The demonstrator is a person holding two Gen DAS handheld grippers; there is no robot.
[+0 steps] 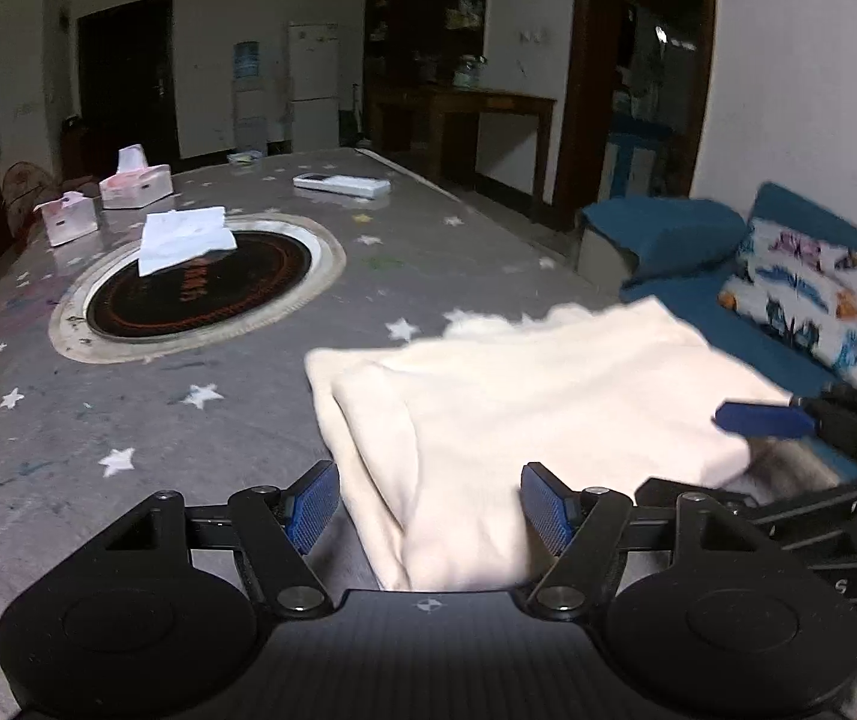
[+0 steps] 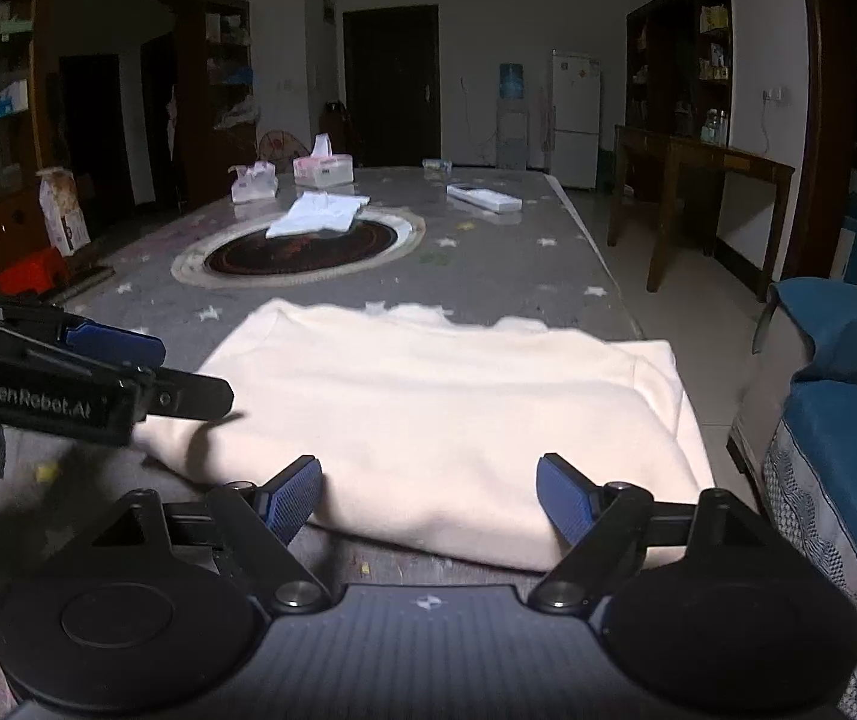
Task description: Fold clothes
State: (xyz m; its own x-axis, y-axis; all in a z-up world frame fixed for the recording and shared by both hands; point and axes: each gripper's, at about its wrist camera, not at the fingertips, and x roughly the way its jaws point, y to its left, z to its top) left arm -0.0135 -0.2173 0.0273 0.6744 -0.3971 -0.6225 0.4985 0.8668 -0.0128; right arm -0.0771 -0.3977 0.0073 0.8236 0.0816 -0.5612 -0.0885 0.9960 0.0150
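Note:
A cream garment (image 1: pixel 524 414) lies folded into a thick rectangle at the near edge of the grey star-patterned table (image 1: pixel 200 408); it also shows in the right wrist view (image 2: pixel 446 414). My left gripper (image 1: pixel 428 507) is open, its blue pads on either side of the garment's near edge, holding nothing. My right gripper (image 2: pixel 428 498) is open, its pads straddling the garment's near edge. The right gripper's blue fingertip (image 1: pixel 764 420) shows at the garment's right side. The left gripper (image 2: pixel 116 360) shows at the garment's left corner.
A folded white cloth (image 1: pixel 185 237) lies on a round black hotplate (image 1: pixel 200 288) mid-table. Two pink tissue boxes (image 1: pixel 134 180) and a white remote (image 1: pixel 341 185) sit farther back. A blue sofa (image 1: pixel 788 300) with a patterned cushion stands right of the table.

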